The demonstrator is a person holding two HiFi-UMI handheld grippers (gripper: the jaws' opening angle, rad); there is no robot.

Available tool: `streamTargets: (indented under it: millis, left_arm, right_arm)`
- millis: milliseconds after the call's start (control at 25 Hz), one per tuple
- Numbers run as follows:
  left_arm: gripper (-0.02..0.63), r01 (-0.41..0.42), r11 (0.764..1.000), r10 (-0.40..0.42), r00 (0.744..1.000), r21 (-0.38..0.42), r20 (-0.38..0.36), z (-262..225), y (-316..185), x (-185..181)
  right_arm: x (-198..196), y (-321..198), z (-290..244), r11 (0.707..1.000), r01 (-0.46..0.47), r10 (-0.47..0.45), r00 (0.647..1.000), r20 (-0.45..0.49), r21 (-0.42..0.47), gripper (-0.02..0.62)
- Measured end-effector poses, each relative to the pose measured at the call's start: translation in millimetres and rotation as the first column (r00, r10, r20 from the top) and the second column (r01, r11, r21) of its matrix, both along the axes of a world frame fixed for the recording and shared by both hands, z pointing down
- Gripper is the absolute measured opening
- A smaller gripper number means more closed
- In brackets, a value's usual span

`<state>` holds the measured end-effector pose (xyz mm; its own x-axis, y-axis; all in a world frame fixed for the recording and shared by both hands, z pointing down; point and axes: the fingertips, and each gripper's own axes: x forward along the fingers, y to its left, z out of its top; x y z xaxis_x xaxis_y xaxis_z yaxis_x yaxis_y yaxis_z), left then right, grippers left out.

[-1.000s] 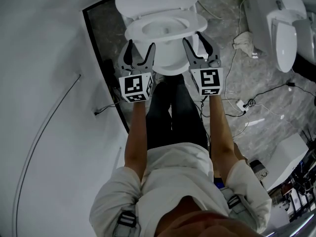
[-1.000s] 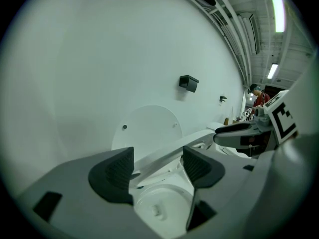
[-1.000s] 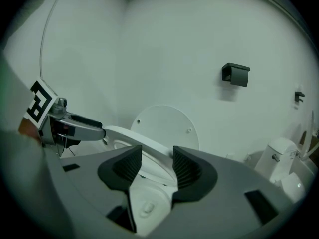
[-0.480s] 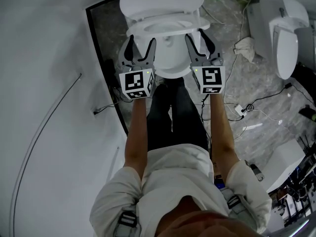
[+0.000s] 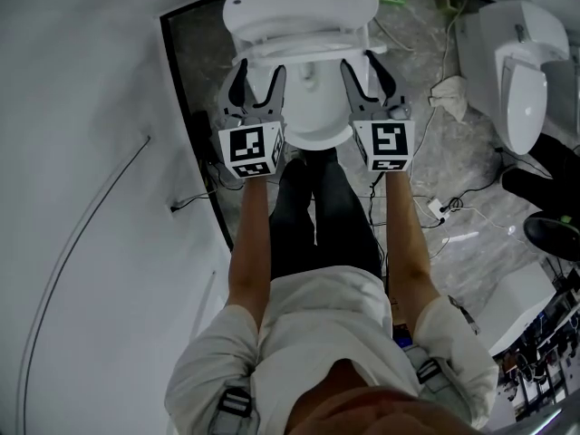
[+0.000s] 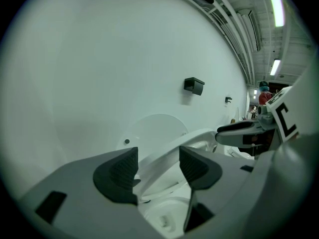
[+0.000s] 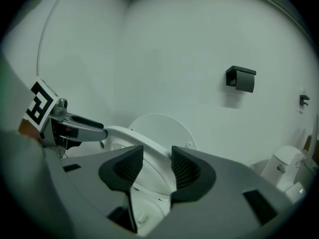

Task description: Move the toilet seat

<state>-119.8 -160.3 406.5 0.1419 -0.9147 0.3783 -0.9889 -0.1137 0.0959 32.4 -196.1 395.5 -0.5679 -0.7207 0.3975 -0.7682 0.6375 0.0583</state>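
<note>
Toilet seat (image 6: 162,168) runs between the ribbed pads (image 6: 119,171) of both grippers, so start there. Your left gripper (image 5: 258,75) has just been closing its jaws, and the white ring fills the gap between its pads, which look pressed onto the ring's left side. Your right gripper (image 5: 362,66) is clamped the same way on the ring's right side, with the seat filling its jaws. Each gripper view shows the ring curving away from its own pads across to the other gripper. In the head view, the seat sits lifted off the bowl (image 5: 313,116), its front edge tilted up toward the lid (image 5: 299,3), which stands upright in front of the pale wall (image 7: 164,44). The seat's long axis runs away from you, from the lifted front edge back toward the lid, where it presumably hinges, and its underside faces down into the bowl. It looks like stiff, glossy moulded plastic. It is probably light, with the hinge carrying part of the weight, but smooth enough to slide in the pads. The two side rails, where you hold it, seem the sensible place, since an even grip on both sides should keep the hinge from twisting. Beyond the toilet, the marbled floor (image 5: 435,143) carries loose cables (image 5: 453,188), and a second toilet (image 5: 521,62) stands well apart to your right.
</note>
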Motion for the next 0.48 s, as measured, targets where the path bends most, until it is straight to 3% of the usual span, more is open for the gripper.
streamTargets:
  millis: [480]
  left_arm:
    - [0.249, 0.028, 0.999, -0.028, 1.000, 0.021, 0.012, -7.0, -31.9, -5.0]
  right_arm:
    - [-9.4, -30.4, -6.8, 1.000, 0.020, -0.020, 1.000, 0.011, 0.014, 0.190]
